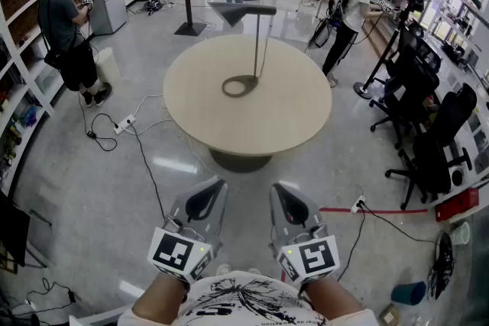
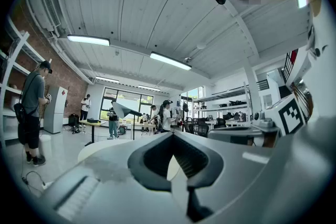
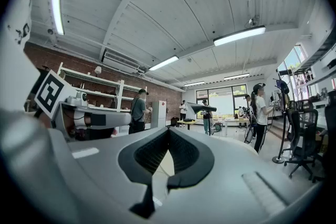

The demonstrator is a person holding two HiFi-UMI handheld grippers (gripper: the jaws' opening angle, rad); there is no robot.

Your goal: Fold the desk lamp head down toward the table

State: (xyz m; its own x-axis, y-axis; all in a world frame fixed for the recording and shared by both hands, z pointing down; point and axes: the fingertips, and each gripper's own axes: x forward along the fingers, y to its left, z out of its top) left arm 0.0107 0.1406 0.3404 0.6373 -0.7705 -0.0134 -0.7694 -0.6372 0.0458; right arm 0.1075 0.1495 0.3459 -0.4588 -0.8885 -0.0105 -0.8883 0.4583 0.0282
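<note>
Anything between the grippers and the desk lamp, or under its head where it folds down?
Nothing visible. Only floor and bare table separate left gripper and right gripper from the desk lamp; under the lamp head sits only its ring base.

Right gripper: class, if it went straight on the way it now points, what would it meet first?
Probably the round table, visible straight ahead past the right gripper tips. The desk lamp stands slightly right of that line. Depth is unclear.

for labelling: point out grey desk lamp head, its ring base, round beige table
grey desk lamp head (image 1: 241,9), head view, flat top
ring base (image 1: 252,79), head view, rim by pole
round beige table (image 1: 294,118), head view, bare top
</note>
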